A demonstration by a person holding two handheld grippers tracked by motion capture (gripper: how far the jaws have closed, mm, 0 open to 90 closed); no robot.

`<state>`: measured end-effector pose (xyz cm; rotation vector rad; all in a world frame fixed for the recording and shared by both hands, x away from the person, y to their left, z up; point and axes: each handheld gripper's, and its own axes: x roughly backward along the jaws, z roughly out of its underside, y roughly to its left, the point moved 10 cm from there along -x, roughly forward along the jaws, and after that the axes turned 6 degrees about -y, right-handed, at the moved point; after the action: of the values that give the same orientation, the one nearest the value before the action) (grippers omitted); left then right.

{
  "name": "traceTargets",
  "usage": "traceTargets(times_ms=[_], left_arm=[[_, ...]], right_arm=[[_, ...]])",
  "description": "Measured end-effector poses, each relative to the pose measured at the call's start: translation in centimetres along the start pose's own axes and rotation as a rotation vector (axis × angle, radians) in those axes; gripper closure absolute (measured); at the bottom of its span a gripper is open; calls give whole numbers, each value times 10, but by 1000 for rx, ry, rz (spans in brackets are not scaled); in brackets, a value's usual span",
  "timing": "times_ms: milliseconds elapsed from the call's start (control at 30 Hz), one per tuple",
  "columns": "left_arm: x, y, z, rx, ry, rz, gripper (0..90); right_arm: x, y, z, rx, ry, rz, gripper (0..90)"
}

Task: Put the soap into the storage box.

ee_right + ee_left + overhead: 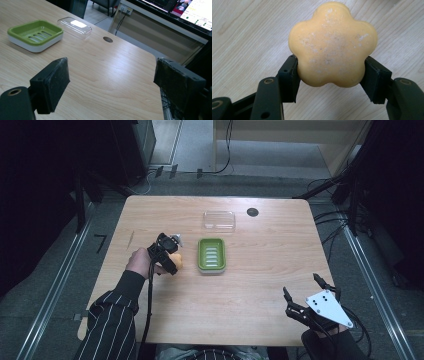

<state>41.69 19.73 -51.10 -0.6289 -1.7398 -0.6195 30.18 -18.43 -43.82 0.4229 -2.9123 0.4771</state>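
Your left gripper was clamped on the soap, a pale orange, five-lobed flower-shaped bar with whitish speckles, held just left of the green soap dish. Your right gripper stood wide open and empty, well right of that dish.

High view: desk evenly lit from overhead, surroundings dark, image soft. Clear lid shows glare. Flower-shaped soap sharp; near jaws slightly blurred.
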Motion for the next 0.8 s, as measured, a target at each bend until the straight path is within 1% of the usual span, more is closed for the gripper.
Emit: traceTargets(times_ms=[67, 100, 167, 200, 300, 333, 467, 533, 667, 767, 800], left_arm=[[0, 0, -2, -2, -3, 0, 394], [-1, 0, -3, -11, 7, -3, 394], [-1, -1, -4, -11, 4, -1, 394], [-1, -1, -9, -24, -9, -6, 394], [0, -1, -13, -29, -11, -5, 394], [0, -2, -17, -35, -18, -7, 394], [0, -5, -21, -49, -9, -2, 394], [0, -6, -25, -58, -14, -3, 394], [1, -7, -30, -64, -17, -2, 394], [1, -7, -32, -61, -25, -4, 394], [1, -7, -33, -70, -23, -6, 394]], right_arm=[[0, 1, 0, 2, 1, -3, 133], [0, 1, 0, 2, 1, -2, 133], [0, 0, 0, 0, -2, -1, 133], [0, 0, 0, 1, 0, -1, 133], [1, 2, -1, 4, -1, -4, 133], [1, 2, -1, 5, 0, -5, 134], [2, 2, -2, 3, -3, -2, 133], [2, 2, -2, 6, -1, -1, 134], [2, 2, -1, 6, 0, 0, 133], [2, 2, -1, 6, -1, -1, 134], [2, 2, -1, 4, -1, -1, 133]])
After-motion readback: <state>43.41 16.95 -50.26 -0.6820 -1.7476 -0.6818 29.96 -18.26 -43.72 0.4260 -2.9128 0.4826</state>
